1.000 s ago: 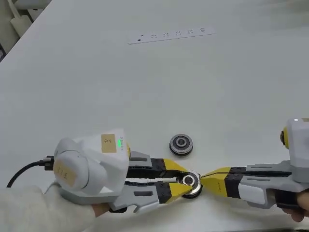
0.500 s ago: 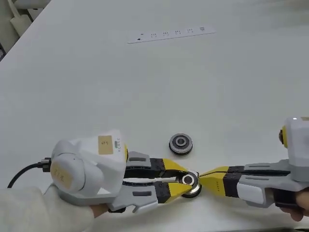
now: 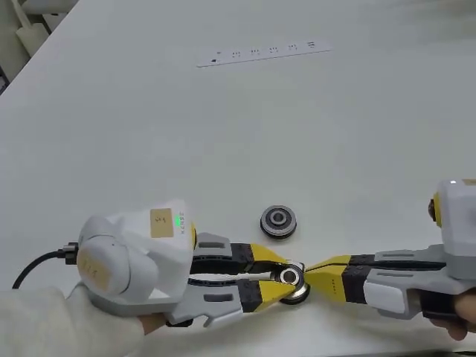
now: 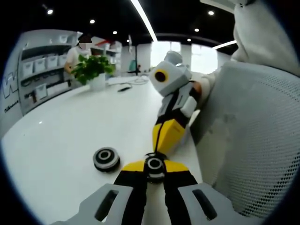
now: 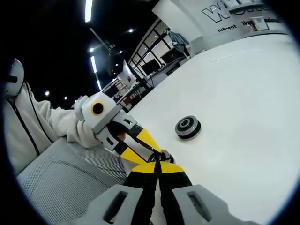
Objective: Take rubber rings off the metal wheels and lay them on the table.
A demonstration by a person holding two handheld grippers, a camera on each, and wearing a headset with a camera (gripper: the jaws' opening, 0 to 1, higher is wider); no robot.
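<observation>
At the table's [image 3: 149,134] near edge the left claw [image 3: 283,279] is clamped on a metal wheel [image 3: 291,277]; the right claw [image 3: 314,269], jaws pressed together, meets that wheel's rim, and whether it pinches anything I cannot tell; just beyond, a second wheel [image 3: 279,222] lies flat.

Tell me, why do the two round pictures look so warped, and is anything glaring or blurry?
Head view: flat, even light, hardly a shadow on the white table. Left gripper view: the fisheye lens bulges the scene, ceiling light strips glare, the clamped wheel looks slightly soft. Right gripper view: same bulge, dark ceiling, table washed out around the loose wheel.
</observation>
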